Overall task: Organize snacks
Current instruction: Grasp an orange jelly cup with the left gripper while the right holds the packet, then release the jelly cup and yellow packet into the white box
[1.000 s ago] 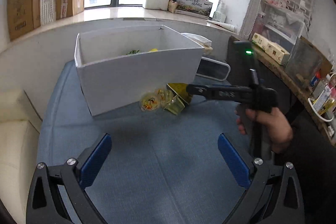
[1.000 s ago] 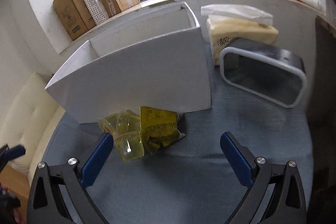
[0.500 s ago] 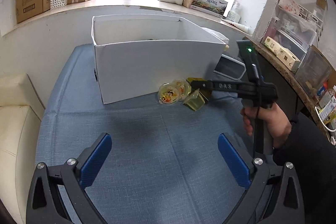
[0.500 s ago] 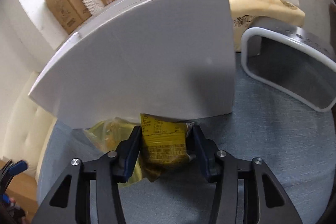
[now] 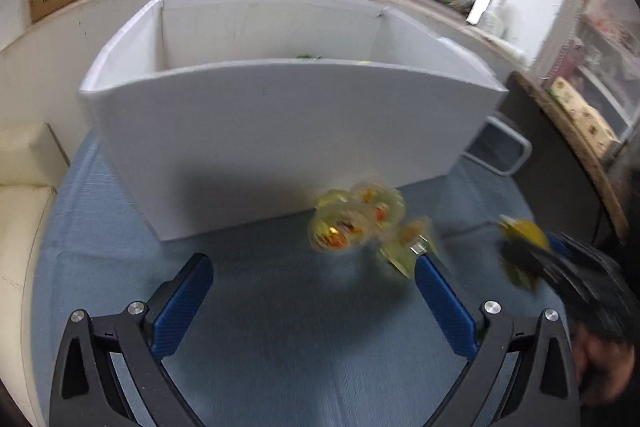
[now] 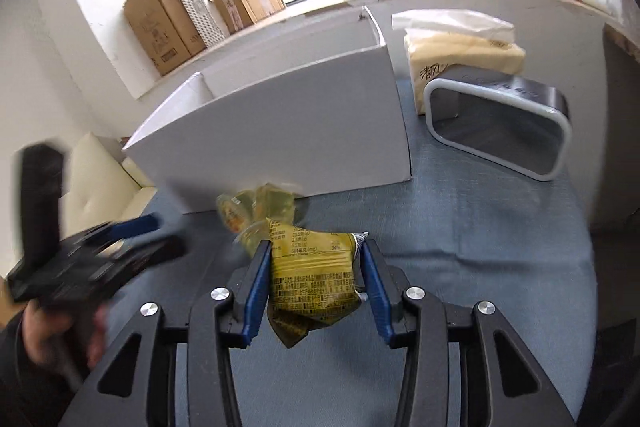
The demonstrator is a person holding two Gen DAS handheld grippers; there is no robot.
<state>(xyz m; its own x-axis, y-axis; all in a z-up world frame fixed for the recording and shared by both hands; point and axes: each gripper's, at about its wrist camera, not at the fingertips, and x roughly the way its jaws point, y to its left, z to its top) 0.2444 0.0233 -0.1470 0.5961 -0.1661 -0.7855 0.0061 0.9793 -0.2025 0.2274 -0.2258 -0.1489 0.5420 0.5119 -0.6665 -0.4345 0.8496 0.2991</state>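
Yellow snack packet (image 6: 316, 277) clamped in right hand-held gripper (image 6: 316, 267), tilted downward.

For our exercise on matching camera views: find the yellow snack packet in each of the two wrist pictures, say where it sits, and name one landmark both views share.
Left wrist view: the yellow snack packet is blurred at the right edge, clamped in the right gripper.
Right wrist view: the packet is at bottom centre, pinched between the blue pads.
Shared landmark: the white box, with the jelly cups at its foot.
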